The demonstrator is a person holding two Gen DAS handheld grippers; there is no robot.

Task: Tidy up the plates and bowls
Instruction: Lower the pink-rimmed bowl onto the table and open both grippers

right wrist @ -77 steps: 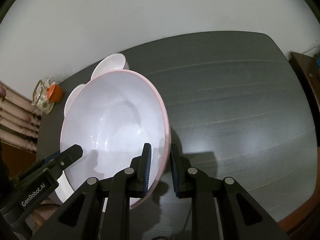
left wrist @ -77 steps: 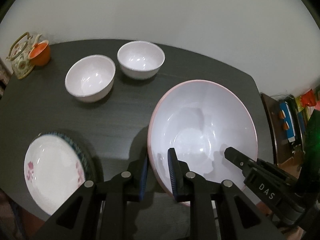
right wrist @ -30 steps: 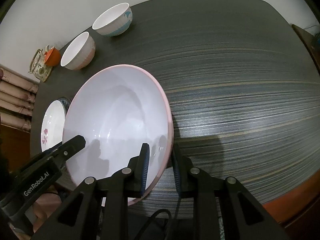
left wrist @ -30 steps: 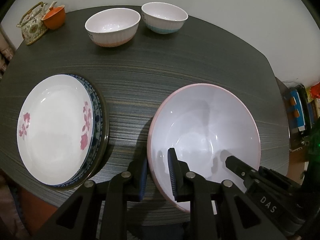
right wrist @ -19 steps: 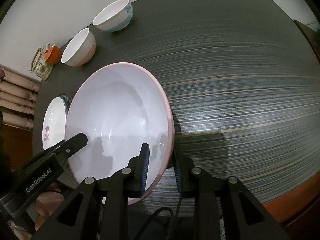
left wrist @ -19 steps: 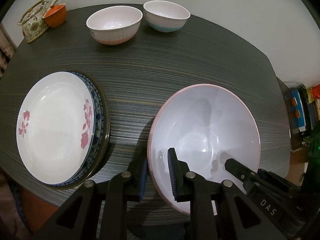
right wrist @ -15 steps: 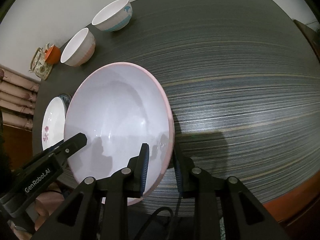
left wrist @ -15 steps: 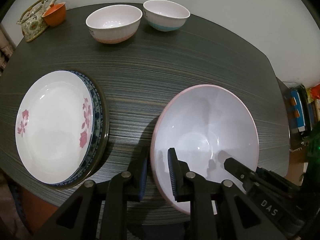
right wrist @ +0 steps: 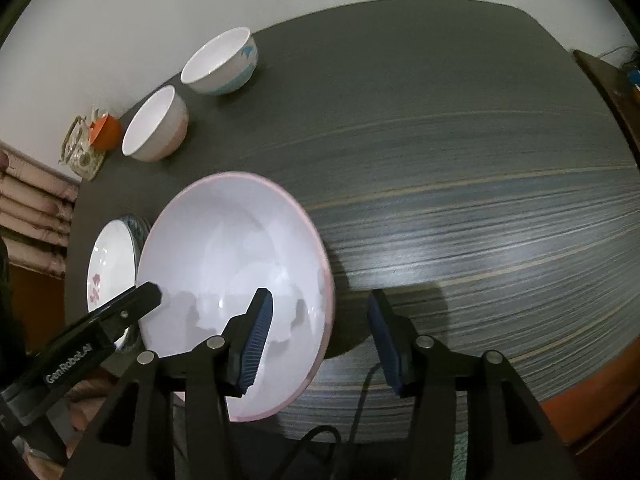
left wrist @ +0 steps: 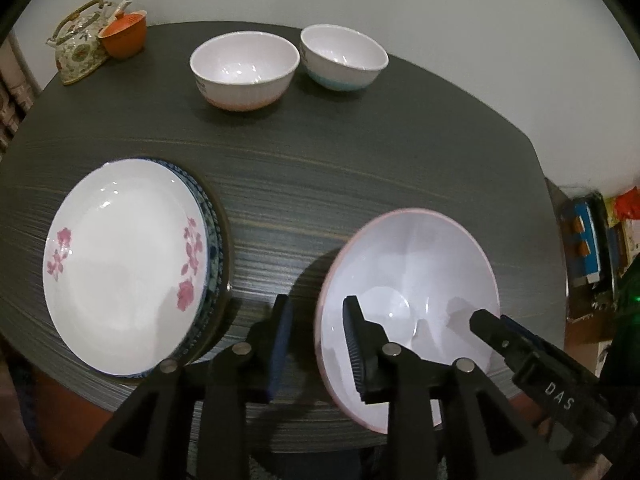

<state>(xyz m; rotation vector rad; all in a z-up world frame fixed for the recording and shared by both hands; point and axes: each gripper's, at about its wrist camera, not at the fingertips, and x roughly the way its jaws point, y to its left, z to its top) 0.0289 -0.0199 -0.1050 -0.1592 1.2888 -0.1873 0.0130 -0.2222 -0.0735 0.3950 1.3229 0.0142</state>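
- Big pink-rimmed bowl (left wrist: 416,264) sits upright on dark wood-grain table (left wrist: 320,168), near front edge.
- L gripper (left wrist: 316,340) jaws opening, astride bowl's left rim; pads off the rim, no pinch.
- R gripper (right wrist: 320,340) jaws opening, spread wide astride bowl's right rim, not touching.
- Floral plate (left wrist: 120,264) stacked on blue-patterned plate (left wrist: 212,236), left of bowl.
- 2 small bowls at far edge: pink-based (left wrist: 245,70), blue-based (left wrist: 343,57), just beside each other.
- Teapot (left wrist: 78,50) + orange cup (left wrist: 123,39) at far-left corner.
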